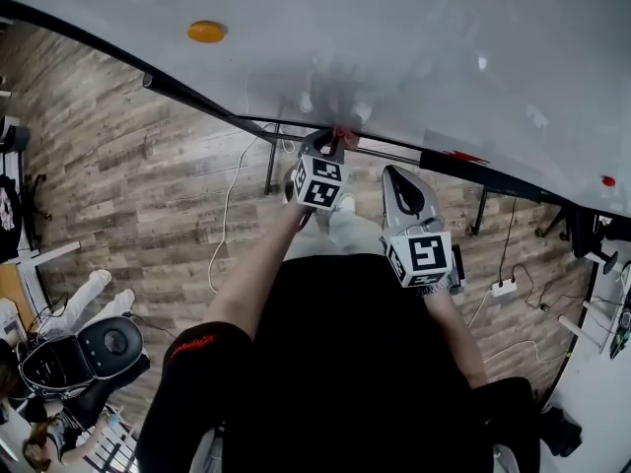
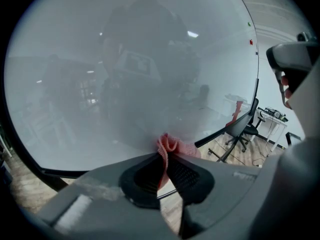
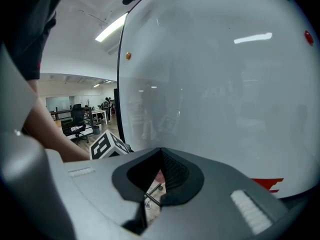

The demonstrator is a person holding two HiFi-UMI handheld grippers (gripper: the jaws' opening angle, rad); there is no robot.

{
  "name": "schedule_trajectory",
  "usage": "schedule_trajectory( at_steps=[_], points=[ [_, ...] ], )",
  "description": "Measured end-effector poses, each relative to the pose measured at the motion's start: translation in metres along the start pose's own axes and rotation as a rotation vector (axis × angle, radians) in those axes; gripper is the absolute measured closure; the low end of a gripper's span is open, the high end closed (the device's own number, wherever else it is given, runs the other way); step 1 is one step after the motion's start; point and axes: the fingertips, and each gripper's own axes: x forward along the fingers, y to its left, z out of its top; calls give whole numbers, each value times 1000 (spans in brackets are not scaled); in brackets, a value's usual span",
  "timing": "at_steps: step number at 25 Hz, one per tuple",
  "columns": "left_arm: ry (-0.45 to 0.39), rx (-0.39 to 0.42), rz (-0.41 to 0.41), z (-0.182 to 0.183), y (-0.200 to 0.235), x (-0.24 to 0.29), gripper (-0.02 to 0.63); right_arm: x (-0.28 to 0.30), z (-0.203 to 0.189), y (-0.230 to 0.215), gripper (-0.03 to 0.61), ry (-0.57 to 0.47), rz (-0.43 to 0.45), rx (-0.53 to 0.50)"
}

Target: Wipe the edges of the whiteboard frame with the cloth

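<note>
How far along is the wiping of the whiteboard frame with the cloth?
Done: no wiped stretch can be told apart on the frame. In hand: the left hand-held gripper is shut on the pink cloth, holding it at the frame's bottom edge. The right hand-held gripper is shut and empty. Left: likely the rest of the bottom edge and the other sides.

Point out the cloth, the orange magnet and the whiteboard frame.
cloth [image 2: 170,145], left gripper view, the bunched pink fold.
orange magnet [image 1: 206,32], head view, its middle.
whiteboard frame [image 1: 197,100], head view, black lower edge.
</note>
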Motion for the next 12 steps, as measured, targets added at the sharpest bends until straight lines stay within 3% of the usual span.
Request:
schedule_trajectory(
  at_steps=[12],
  points=[
    [5,10,-36,-6,23,-10,586,18,8,29,577,10,-25,6]
  ],
)
